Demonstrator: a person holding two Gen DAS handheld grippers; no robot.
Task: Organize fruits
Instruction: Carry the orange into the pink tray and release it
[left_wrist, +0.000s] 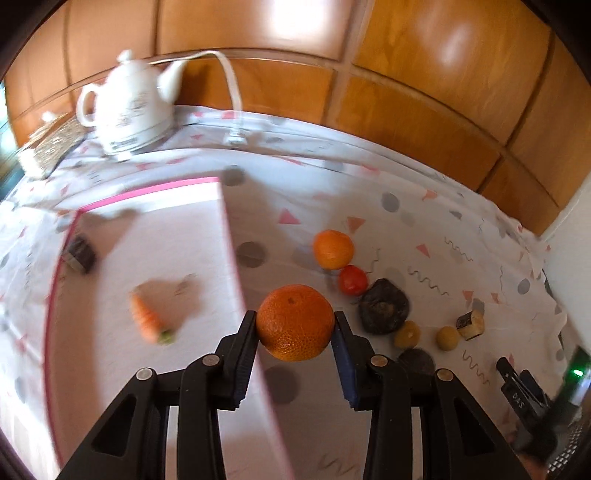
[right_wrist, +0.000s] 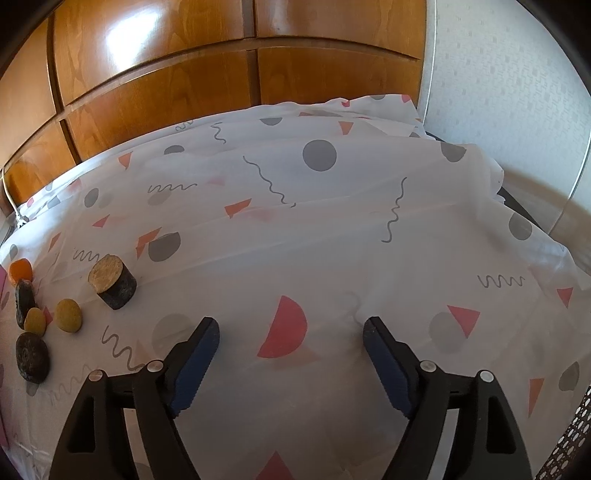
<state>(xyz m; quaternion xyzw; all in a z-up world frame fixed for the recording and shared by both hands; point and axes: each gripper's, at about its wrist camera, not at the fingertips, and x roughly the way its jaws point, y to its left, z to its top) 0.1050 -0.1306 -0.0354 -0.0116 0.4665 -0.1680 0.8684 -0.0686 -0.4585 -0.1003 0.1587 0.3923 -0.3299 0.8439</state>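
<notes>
My left gripper (left_wrist: 295, 323) is shut on a large orange (left_wrist: 295, 321) and holds it above the right edge of a pink-rimmed white box (left_wrist: 147, 258). In the box lie a carrot (left_wrist: 147, 319) and a dark block (left_wrist: 79, 253). On the cloth to the right sit a smaller orange (left_wrist: 333, 249), a red tomato (left_wrist: 352, 280), a dark lumpy fruit (left_wrist: 384, 306), two small yellow fruits (left_wrist: 406, 334) and a cut brown piece (left_wrist: 470, 324). My right gripper (right_wrist: 291, 330) is open and empty over bare cloth; the brown piece (right_wrist: 112, 282) and yellow fruits (right_wrist: 68, 314) lie to its left.
A white teapot (left_wrist: 129, 107) with a cable (left_wrist: 232, 96) stands at the back left beside a woven mat (left_wrist: 51, 142). Wooden cabinet doors (left_wrist: 406, 92) back the table. The patterned tablecloth (right_wrist: 332, 229) covers the table; its right edge drops off near the wall (right_wrist: 517, 74).
</notes>
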